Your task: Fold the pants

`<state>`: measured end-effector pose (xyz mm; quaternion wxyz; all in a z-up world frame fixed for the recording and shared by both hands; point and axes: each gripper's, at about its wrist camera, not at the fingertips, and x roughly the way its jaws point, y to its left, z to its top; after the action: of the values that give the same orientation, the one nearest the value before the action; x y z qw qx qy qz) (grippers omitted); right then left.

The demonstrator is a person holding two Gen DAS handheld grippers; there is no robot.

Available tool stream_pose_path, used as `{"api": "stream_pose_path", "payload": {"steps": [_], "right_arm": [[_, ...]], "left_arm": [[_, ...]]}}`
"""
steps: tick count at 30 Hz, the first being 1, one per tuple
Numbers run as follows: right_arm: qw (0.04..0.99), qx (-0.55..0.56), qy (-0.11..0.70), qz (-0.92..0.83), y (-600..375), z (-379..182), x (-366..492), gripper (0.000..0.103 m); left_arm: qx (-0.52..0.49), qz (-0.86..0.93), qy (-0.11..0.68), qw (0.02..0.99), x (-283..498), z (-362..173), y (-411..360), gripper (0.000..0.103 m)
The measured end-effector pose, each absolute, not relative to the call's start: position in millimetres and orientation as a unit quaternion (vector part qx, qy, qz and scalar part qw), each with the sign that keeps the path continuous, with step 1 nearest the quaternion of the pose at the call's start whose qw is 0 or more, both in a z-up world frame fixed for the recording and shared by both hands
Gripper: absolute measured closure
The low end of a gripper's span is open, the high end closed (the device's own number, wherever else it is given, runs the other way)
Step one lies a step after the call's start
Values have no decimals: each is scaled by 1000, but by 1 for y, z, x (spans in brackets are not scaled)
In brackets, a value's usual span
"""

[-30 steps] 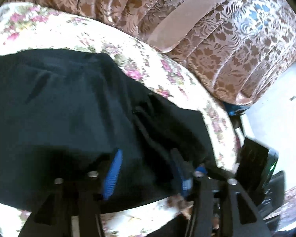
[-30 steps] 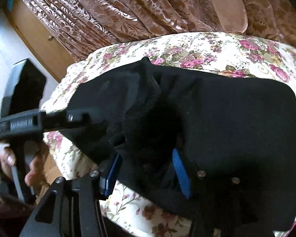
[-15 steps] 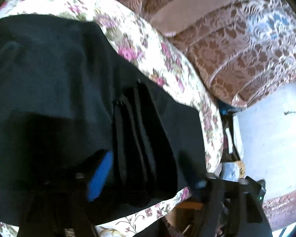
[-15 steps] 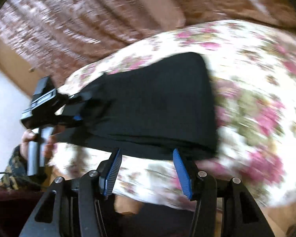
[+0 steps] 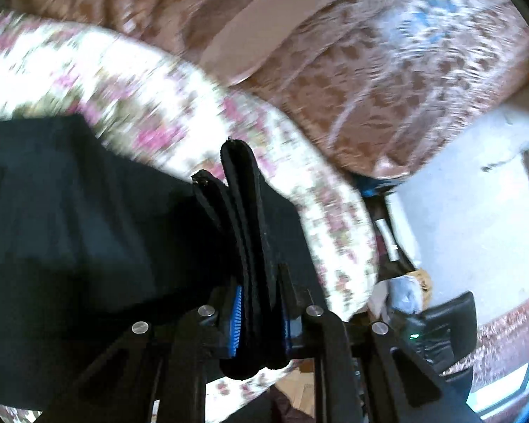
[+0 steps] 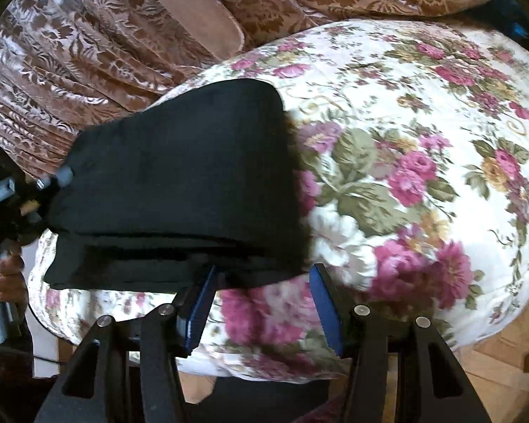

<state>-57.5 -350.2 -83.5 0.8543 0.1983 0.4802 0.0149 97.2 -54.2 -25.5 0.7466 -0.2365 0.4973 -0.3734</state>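
The black pants lie folded in a thick stack on the floral bedspread. My left gripper is shut on the pants, pinching several stacked layers of their end between its blue pads. My right gripper is open and empty, just off the near right corner of the stack, with bedspread between its fingers. The left gripper and the hand holding it show at the left edge of the right wrist view.
Brown patterned curtains hang behind the bed. The bed edge drops to a wooden floor at the lower right. Clutter and a dark device sit on the pale floor beside the bed.
My right gripper let go of the pants and drew back to the stack's near corner. My left gripper closed on the layered end of the pants and lifted it slightly.
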Motion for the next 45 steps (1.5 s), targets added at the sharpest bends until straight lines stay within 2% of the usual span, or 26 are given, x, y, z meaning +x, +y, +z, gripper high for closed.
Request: {"api": "stream_pose_path", "payload": {"steps": [4,9,10,12,13,17,21,24,28,35,45], "right_arm": [[856,214,471,13,-346,-78,-58,41],[860,226,457,-11,-354,-78,-55,38],[860,239,450,-21,-359,-79,-53,40],[855,235,457,-64,-366,-87,-47,54],[854,227,463,-72,-366,-90,-46,57],[861,183,467,-81,-356,-97,-47,60],[862,171,471,-73,-354,-99,-46,57],[860,160,481,-59,-355,-97,-46,55],[853,145,499,-46,-360,-88,-55,44],[864,132,483,-52,-382,-50,-75,44],[872,116,472,62,-304,-38,16,44]], "left_arm": [[-220,-401,473,753,95,0,-68,87],[-211,-408,467,755,94,5,-71,87],[-214,-404,469,756,94,2,-68,87],[-220,-394,476,755,93,-6,-63,88],[-220,-386,483,755,93,-13,-61,89],[-194,-337,506,770,91,-47,-51,89],[-132,-291,533,784,81,-82,-51,90],[-77,-285,501,814,66,-85,-57,89],[-43,-267,484,832,58,-81,-66,89],[-40,-252,475,842,53,-80,-68,87],[-35,-244,470,847,49,-77,-68,87]]}}
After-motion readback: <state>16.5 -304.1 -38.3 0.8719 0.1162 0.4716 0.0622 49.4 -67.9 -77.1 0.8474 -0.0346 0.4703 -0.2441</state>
